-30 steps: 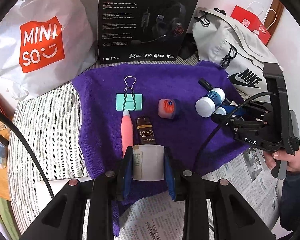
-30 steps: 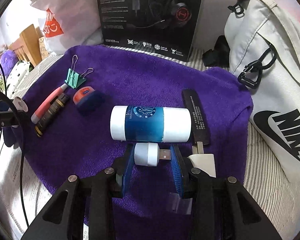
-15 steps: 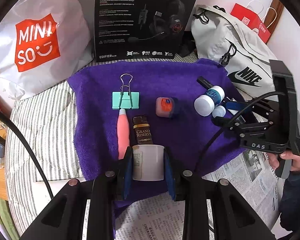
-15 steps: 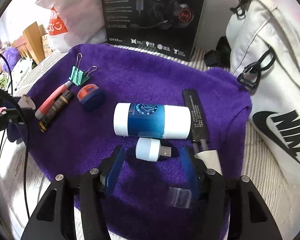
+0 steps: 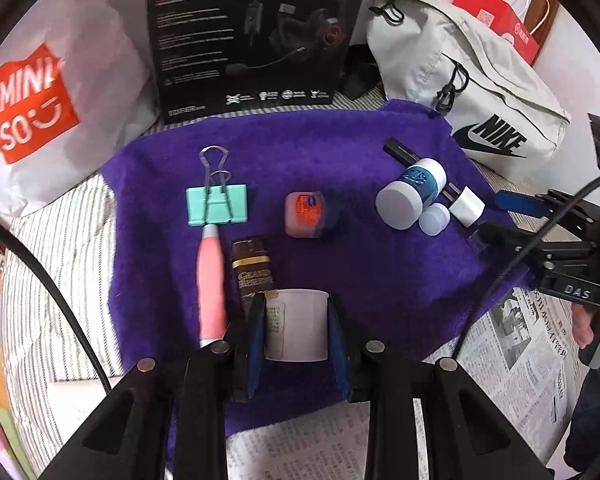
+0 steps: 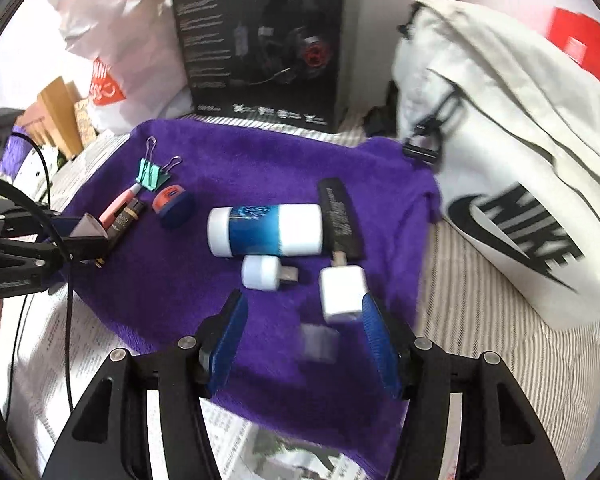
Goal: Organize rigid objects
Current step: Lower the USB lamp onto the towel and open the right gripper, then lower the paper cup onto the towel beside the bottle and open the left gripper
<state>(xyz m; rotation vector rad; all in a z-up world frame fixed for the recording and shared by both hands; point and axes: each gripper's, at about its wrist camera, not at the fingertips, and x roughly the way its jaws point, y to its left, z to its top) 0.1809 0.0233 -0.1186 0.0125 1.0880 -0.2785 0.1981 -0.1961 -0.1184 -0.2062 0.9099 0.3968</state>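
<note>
Left gripper [image 5: 296,330]: jaws clamp a small white plastic jar [image 5: 296,326].
Right gripper [image 6: 302,340]: jaws apart, holding nothing.
Right view only: a small white USB plug light [image 6: 266,273], metal plug visible.

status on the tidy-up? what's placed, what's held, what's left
Done: binder clip, pink pen, brown tube, orange jar, blue-banded bottle and USB plug lie on the purple towel. In hand: left claw grips a white container. Right claw is open and empty. Left: placing that container.

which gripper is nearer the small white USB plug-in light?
Right. The right gripper sits open just short of the USB light on the purple towel; the left gripper is across the towel, shut on a white container.
</note>
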